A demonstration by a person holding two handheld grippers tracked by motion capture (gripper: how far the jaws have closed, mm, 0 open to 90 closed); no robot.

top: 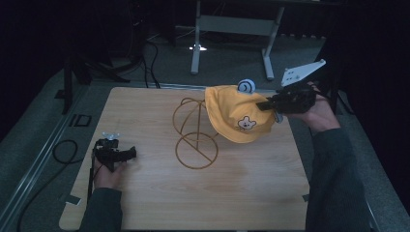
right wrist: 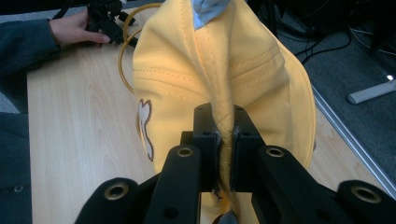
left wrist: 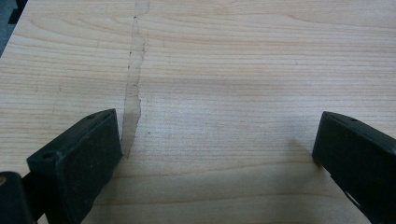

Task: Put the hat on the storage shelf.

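A yellow cap [top: 237, 113] with a small bear patch and a blue-white swirl on top hangs in the air at the table's far right, beside a gold wire stand [top: 193, 133]. My right gripper [top: 267, 104] is shut on a pinched fold of the cap [right wrist: 224, 70], with the fabric squeezed between its jaws. The gold stand [right wrist: 125, 51] peeks out behind the cap. My left gripper [top: 129, 153] rests on the table at the near left, away from the cap. Its jaws stand wide apart over bare wood, and nothing lies between its fingers [left wrist: 81, 154].
The wooden table [top: 145, 203] has a long pale streak [left wrist: 133, 88] in the grain near my left gripper. A metal rail runs along the table's left side with a looped black cable [top: 65, 152]. A grey desk frame [top: 232, 29] stands on the floor beyond.
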